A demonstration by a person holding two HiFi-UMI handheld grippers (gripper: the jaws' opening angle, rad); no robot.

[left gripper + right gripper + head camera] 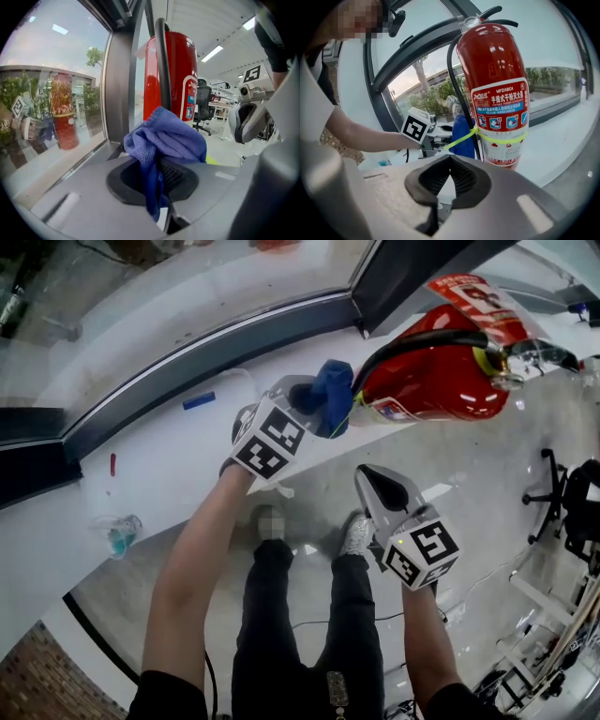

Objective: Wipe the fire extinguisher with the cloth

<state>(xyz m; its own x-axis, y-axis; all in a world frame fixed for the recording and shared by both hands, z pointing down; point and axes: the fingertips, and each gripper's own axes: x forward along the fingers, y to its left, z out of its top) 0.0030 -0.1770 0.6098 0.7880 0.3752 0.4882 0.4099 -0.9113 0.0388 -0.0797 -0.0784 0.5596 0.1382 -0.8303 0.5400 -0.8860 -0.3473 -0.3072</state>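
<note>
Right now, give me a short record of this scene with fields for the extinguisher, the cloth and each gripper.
fire extinguisher: red, upright on the white ledge by the window, black hose down its side
cloth: blue, bunched, beside the hose; contact unclear
left gripper: clamped on the cloth, raised to the extinguisher
right gripper: jaws together, empty, held apart from the extinguisher

The fire extinguisher [492,61] is glossy red painted metal with a smooth, shiny label [501,117]; its hose [161,65] looks like matt black rubber. The cloth [164,136] I hold is soft, nubby blue terry. The window ledge [159,465] is smooth and white.
</note>
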